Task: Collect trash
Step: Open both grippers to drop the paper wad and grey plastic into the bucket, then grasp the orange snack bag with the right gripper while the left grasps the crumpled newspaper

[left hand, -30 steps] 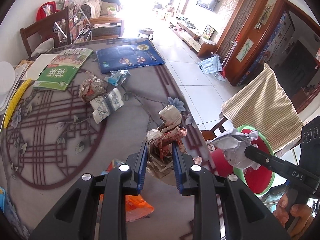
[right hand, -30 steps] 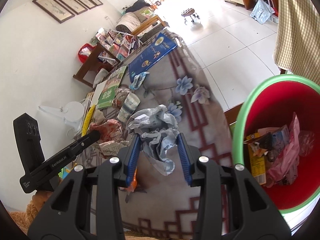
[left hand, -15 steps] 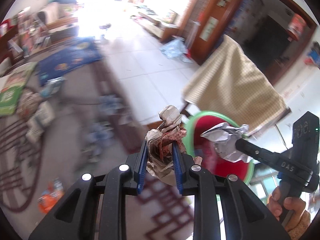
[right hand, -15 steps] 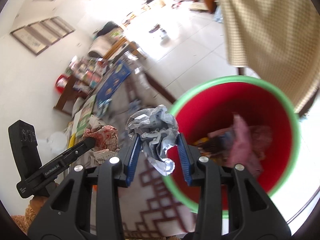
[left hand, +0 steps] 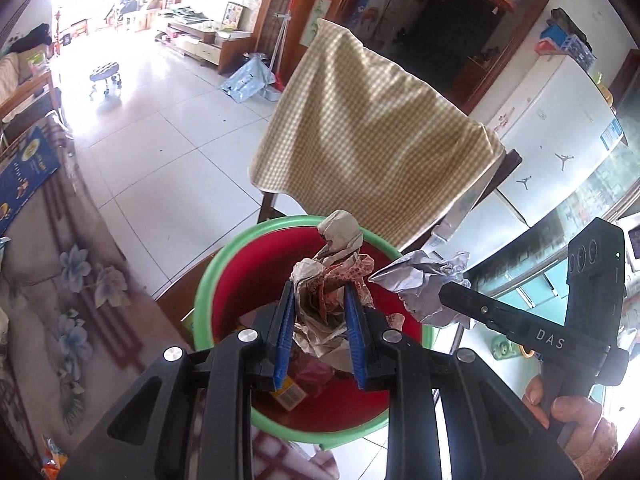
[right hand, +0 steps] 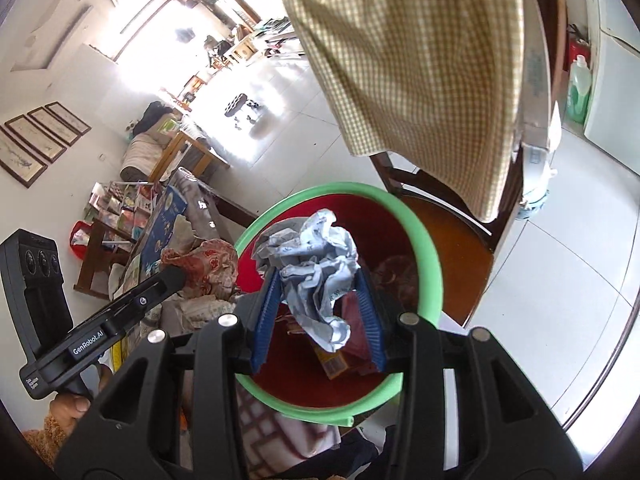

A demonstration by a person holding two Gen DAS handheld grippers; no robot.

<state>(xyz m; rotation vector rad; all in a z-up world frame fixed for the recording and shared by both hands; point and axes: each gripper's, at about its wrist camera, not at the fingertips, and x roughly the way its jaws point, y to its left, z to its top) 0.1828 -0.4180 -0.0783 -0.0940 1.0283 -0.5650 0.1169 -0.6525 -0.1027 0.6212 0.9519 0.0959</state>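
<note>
You're holding both loads over the bin right now, so this looks like the drop step. Left gripper is clamped tight on the crumpled red-and-cream patterned paper, jaws nearly together with the wad squeezed between the blue pads and sticking up past the tips. Right gripper is gripping the crumpled pale blue-grey paper, jaws standing partly apart because the wad is bulkier; a tail of it is hanging below the pads. Both wads are sitting over the red interior inside the green rim, so you're lined up. I'd be releasing one at a time, opening each jaw fully, since crushed paper tends to cling to ribbed pads; a small shake would probably help if it's hanging on. Watch the right wad: in the left wrist view it's sitting close to the far rim, so I'd be nudging it toward centre before letting go. Keep clear of the checked cloth draped on the chair just behind the bin. Bin is already holding wrappers and a pink bag at the bottom, with plenty of room left. Both papers are looking light, springy and loosely balled, so they'll likely be dropping slowly and may be bouncing off the rim. The table edge is just beside the bin on the left.
</note>
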